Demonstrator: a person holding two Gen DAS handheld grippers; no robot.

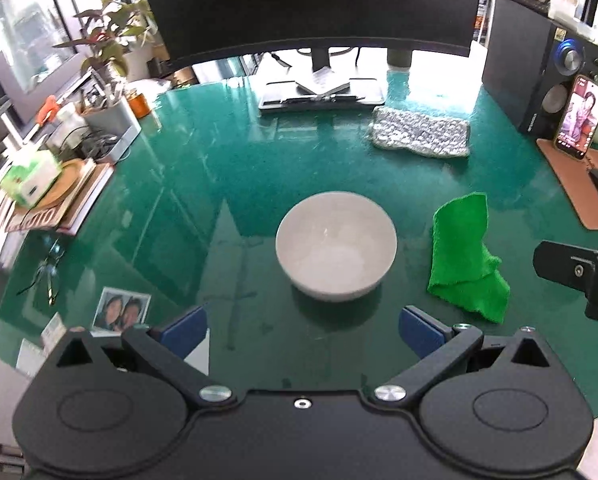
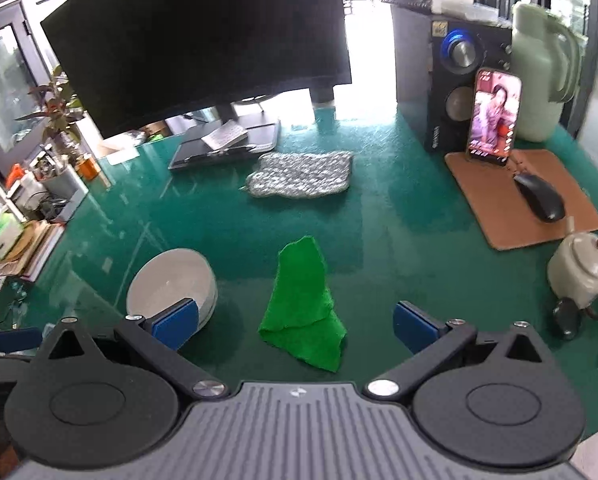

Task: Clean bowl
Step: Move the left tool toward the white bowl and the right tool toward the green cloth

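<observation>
A white bowl [image 1: 336,246] stands upright on the green glass desk [image 1: 203,184]. It looks empty. My left gripper [image 1: 303,330] is open and empty, just short of the bowl, which lies straight ahead between the fingers. A crumpled green cloth [image 1: 465,258] lies right of the bowl. In the right wrist view the cloth [image 2: 303,300] lies straight ahead of my open, empty right gripper [image 2: 295,326]. The bowl [image 2: 171,290] shows at the left there, partly behind the left blue pad [image 2: 177,322].
A large monitor [image 1: 307,4] and its stand are at the back. A silvery mat [image 1: 421,136] lies behind the bowl. A speaker [image 2: 455,80], phone [image 2: 493,118], mouse [image 2: 541,196] on a brown pad, and teapot [image 2: 579,272] are at the right. Books and a plant [image 1: 111,44] are at the left.
</observation>
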